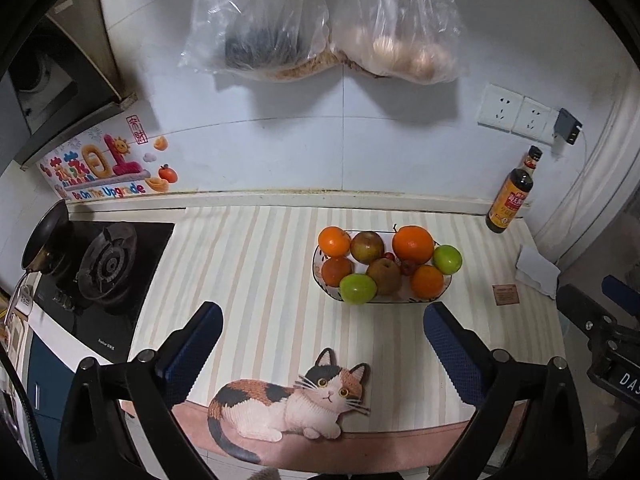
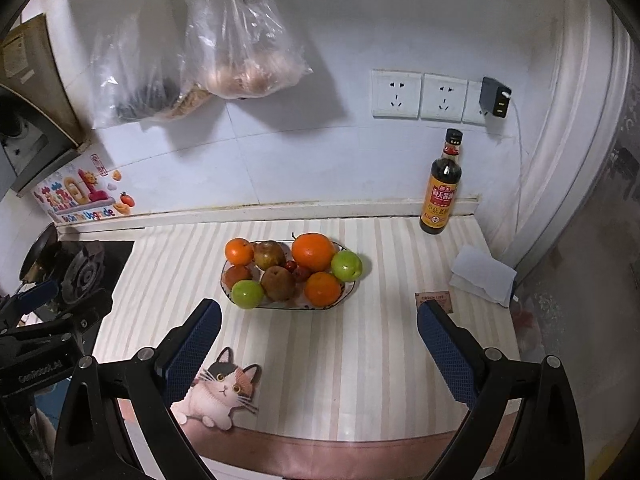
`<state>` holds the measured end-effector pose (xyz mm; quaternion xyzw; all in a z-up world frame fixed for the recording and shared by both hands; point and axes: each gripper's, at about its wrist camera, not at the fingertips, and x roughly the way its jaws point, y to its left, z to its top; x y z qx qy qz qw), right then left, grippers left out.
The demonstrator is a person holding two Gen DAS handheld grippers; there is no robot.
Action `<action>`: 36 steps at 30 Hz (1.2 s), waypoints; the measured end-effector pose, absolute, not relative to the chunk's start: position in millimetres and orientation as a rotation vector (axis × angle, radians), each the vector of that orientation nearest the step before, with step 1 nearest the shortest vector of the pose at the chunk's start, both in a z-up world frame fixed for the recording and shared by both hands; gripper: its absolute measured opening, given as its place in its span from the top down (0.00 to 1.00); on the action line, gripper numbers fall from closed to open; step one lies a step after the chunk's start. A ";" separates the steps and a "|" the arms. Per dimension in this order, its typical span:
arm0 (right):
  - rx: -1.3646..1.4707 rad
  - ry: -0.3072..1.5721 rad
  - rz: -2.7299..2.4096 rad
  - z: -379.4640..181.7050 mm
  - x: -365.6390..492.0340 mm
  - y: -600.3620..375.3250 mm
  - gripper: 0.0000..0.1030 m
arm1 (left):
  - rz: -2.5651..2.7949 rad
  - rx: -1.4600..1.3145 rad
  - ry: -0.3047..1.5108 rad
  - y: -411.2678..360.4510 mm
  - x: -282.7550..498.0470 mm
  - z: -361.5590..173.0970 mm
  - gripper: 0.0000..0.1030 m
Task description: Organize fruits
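Left hand-held gripper [image 1: 322, 346] and right hand-held gripper [image 2: 320, 344] hover with jaws spread wide and empty over the striped counter [image 2: 360, 340]. Ahead of both, oranges, apples and pears sit heaped in the fruit bowl [image 2: 347, 289], a scene fitting fruit gathered or awaiting sorting.

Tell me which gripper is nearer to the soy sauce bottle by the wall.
Right. The right gripper is open above the mat, with the soy sauce bottle ahead to its right. The left gripper, also open, sits further left, so the bottle lies further off.
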<state>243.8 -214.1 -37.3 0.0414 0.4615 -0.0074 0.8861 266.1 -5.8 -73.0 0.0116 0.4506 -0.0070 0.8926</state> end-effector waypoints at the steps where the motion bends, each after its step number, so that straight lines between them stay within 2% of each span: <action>1: 0.082 0.965 -0.018 -39.4 247.6 -214.7 0.02 | -0.012 0.028 0.938 -7.2 270.5 -74.7 0.00; 15: 0.041 1.029 -0.020 -67.7 280.5 -217.5 0.02 | -0.007 0.034 0.992 -13.7 294.4 -91.5 0.00; 36: 0.034 1.036 -0.002 -68.9 276.8 -213.3 0.02 | -0.009 0.014 1.013 -11.3 289.3 -96.1 0.00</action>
